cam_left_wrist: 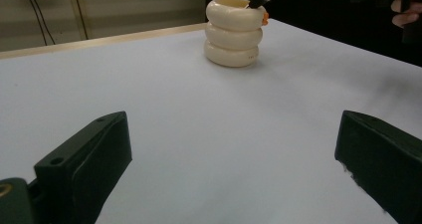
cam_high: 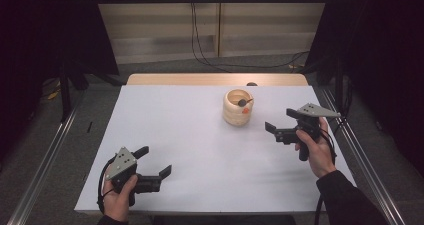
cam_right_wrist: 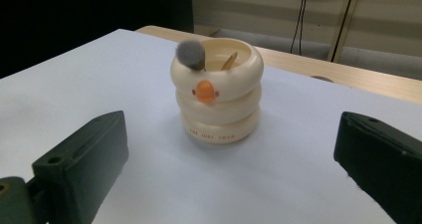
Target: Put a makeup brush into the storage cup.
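Table (cam_high: pixel 200 150): white top, wooden strip along the far edge.
Left gripper (cam_high: pixel 156 161): near-left corner, jaws spread wide, empty.
Right gripper (cam_high: pixel 281 123): right side, jaws spread, empty, aimed at the holder.
Holder (cam_high: pixel 236 107): cream, three stacked rings, upright, right of centre toward the far edge.
Brush (cam_right_wrist: pixel 191 55): stands in the holder, leaning, grey tuft uppermost at the rim.
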The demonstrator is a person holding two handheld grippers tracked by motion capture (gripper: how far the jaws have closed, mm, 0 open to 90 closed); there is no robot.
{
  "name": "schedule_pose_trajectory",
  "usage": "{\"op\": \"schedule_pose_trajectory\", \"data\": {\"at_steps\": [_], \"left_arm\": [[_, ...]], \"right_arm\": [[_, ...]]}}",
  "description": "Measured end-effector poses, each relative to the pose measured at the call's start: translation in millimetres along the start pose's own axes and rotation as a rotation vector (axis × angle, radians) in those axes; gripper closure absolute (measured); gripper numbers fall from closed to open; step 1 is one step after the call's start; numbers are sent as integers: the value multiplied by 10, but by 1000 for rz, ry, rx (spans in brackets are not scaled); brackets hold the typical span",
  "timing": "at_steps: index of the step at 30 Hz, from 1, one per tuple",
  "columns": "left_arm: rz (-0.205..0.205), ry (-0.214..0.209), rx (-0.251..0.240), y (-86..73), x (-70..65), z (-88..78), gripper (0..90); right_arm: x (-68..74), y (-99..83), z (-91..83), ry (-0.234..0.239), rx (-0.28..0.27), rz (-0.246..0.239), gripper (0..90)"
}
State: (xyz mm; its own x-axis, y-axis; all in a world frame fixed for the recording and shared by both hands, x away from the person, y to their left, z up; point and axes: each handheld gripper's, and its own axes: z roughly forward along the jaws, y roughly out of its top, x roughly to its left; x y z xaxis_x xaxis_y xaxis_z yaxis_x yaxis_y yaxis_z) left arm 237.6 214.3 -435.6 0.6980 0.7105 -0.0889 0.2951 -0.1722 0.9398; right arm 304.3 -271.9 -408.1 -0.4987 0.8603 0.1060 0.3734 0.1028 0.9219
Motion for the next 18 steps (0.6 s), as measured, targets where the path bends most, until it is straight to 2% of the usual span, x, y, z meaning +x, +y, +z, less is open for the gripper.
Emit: {"op": "schedule_pose_trajectory", "data": {"at_steps": [6, 10, 11, 13, 15, 18], "left_arm": [[-4, 9, 3, -5, -14, -5, 12], [0, 7, -3, -6, -14, -19, 11], [-14, 12, -6, -9, -17, -21, 11], [-12, 19, -5, -7, -10, -21, 12], [-18, 19, -8, -8, -13, -15, 13], [-28, 18, -27, -7, -26, -18, 14]], "right_arm": [[26, -140, -163, -23, 2, 18, 9], [56, -255, -295, -28, 13, -2, 14], [59, -279, -319, -32, 12, -6, 15], [69, -340, -393, -42, 15, 5, 19], [74, -386, -439, -52, 24, -4, 19], [78, -441, -533, -57, 15, 14, 16]]}}
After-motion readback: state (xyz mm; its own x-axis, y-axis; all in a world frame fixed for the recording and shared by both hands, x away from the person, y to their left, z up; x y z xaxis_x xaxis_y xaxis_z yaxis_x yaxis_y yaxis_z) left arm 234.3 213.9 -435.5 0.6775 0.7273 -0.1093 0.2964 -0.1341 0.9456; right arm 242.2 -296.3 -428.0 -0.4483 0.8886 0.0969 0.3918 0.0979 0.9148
